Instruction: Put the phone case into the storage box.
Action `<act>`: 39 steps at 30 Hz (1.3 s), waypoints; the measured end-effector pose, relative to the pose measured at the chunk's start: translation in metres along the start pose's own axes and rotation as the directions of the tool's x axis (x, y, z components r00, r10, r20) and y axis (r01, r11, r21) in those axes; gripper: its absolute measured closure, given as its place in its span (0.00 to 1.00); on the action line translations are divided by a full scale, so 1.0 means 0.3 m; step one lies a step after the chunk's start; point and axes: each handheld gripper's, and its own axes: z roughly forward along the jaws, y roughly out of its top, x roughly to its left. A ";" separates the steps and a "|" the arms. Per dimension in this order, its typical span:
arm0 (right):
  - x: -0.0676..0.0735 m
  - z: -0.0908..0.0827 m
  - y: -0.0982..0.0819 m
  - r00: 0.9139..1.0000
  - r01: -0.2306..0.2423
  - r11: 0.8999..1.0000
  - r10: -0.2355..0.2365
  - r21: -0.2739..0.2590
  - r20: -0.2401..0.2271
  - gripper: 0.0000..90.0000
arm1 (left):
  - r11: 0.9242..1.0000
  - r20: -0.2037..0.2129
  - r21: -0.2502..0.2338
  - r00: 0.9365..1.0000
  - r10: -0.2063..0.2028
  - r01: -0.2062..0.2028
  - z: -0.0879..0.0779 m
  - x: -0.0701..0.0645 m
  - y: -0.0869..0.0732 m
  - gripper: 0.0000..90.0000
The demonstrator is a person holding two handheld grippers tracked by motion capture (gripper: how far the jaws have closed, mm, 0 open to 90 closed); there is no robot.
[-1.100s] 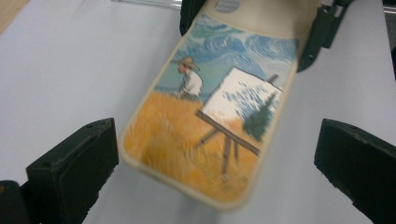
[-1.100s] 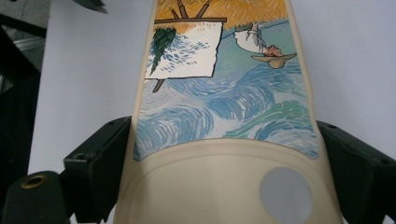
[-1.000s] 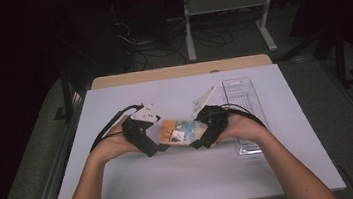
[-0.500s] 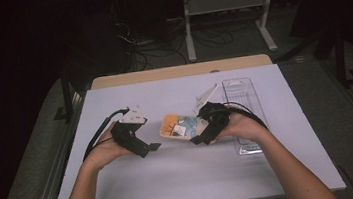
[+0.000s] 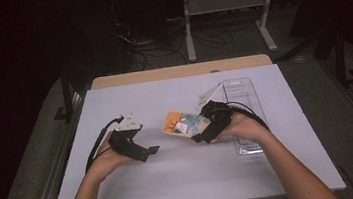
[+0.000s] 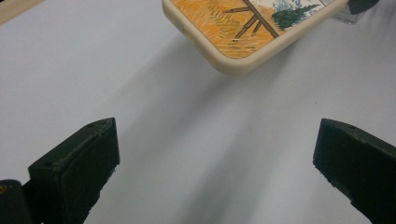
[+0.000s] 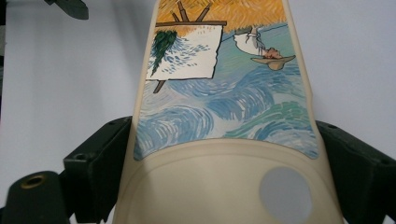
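A cream phone case (image 5: 183, 124) printed with an orange-and-blue painting is held at one end by my right gripper (image 5: 203, 134), which is shut on its two long sides. In the right gripper view the case (image 7: 224, 116) runs away from the camera between both jaws, its round cut-out near the bottom. My left gripper (image 5: 151, 151) is open at the left, apart from the case, with nothing between its jaws. From the left gripper view, the case's orange end (image 6: 243, 28) hovers beyond the jaws above the white table (image 6: 187, 130).
A clear plastic tray (image 5: 243, 107) lies on the white table (image 5: 193, 173) under my right hand. A wooden strip (image 5: 181, 71) edges the far side of the table. A dark floor with cables and a metal stand lies beyond.
My left gripper has let go of the case's near end and drawn back to the left, its jaws now open. The right gripper keeps holding the case.
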 end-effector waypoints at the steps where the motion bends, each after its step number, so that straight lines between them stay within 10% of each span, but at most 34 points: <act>1: 0.002 0.000 0.000 1.000 -0.015 1.000 0.015 -0.001 -0.002 0.12 | 1.000 -0.003 0.008 1.000 0.005 -0.005 -0.001 0.002 -0.004 0.00; 39: -0.007 -0.005 -0.012 0.992 -0.123 0.992 0.123 -0.003 0.033 0.12 | 0.998 -0.046 -0.024 0.997 -0.065 0.064 0.056 -0.025 -0.081 0.00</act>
